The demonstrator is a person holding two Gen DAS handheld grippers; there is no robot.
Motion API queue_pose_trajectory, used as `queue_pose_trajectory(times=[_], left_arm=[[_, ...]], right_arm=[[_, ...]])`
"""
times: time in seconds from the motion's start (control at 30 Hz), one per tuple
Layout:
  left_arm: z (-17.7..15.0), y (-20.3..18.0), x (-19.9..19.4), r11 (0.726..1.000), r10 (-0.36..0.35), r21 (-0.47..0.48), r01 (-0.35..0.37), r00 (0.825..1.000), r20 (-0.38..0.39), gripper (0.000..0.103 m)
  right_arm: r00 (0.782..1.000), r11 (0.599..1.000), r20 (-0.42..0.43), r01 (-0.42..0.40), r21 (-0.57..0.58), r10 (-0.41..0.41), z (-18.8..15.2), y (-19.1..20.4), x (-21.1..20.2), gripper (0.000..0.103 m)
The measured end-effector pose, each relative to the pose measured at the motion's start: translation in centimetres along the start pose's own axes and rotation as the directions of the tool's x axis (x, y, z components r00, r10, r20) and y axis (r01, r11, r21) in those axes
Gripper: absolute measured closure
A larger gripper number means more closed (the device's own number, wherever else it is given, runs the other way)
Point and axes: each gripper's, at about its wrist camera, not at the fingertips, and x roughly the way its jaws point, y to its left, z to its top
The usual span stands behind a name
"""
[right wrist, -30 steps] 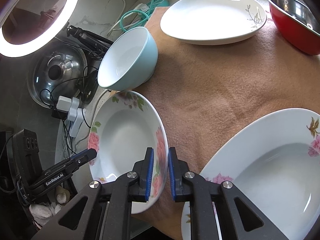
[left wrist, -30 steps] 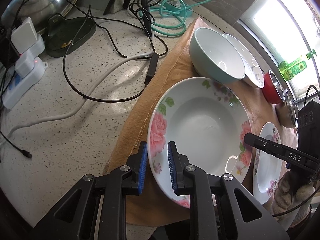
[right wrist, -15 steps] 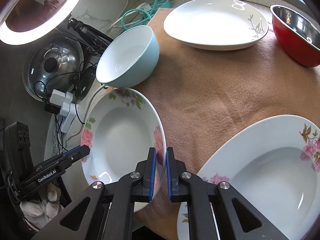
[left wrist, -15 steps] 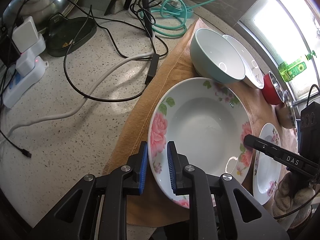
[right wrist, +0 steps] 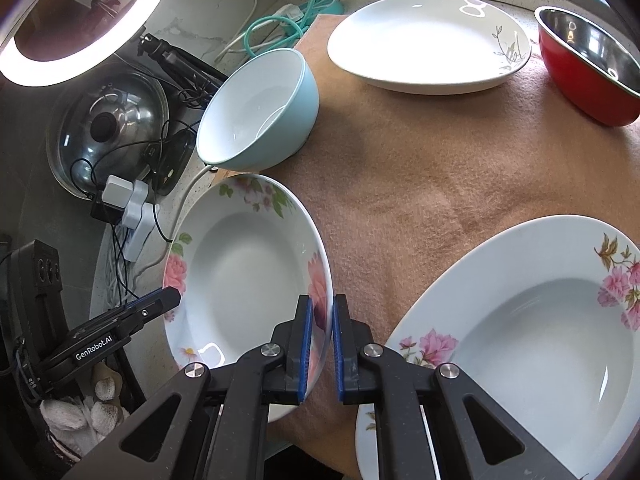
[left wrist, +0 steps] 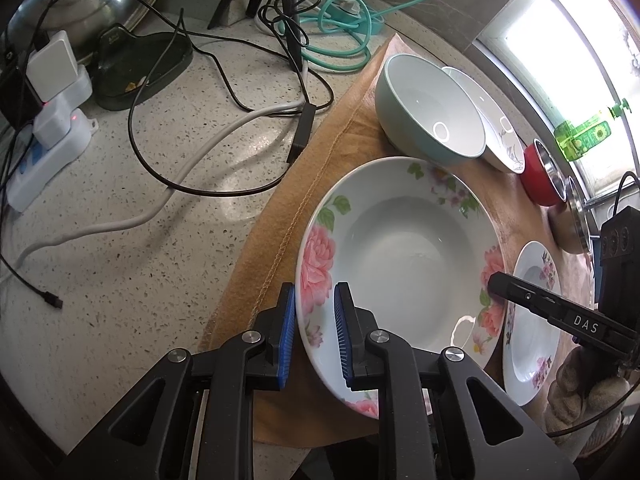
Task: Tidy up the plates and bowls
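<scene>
A: We have the rose plate (left wrist: pixel 400 264) pinched from both sides now. Our left claw (left wrist: pixel 315 336) sits narrow on the plate's near-left rim. Our right claw (right wrist: pixel 320 344) was a touch wider a moment ago, and its pads have since drawn in onto the opposite rim.

B: So both claws are clamped on the plate — and neither hand has shifted meanwhile. It looks to us like the grip is settled and the lift can come next.

A: Where is the plate, then?

B: It is at the left edge of the brown cloth (right wrist: pixel 440 184), partly overhanging onto the speckled table (left wrist: pixel 140 240). The second floral plate (right wrist: pixel 540 340) lies just to the right of the rose plate and looks like the natural place to stack it.

A: And what is in our way?

B: The pale blue bowl (right wrist: pixel 260 112) stands just beyond the rose plate, almost touching its far rim, so we should lift before we swing. Further back from the rose plate are a plain white plate (right wrist: pixel 428 40) and a red bowl (right wrist: pixel 592 68). To its left, loose cables (left wrist: pixel 192 152) trail over the table, clear of the plate.
</scene>
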Motion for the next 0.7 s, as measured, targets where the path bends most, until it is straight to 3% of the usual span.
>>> queue_pose_trajectory(times=[0.7], left_arm=[[0.1, -1.8, -1.2, 0.999, -0.034, 0.024, 0.034, 0.999, 0.016, 0.086]], right_arm=[[0.999, 1.0, 0.034, -0.019, 0.021, 0.018, -0.6, -1.0, -2.2, 0.094]])
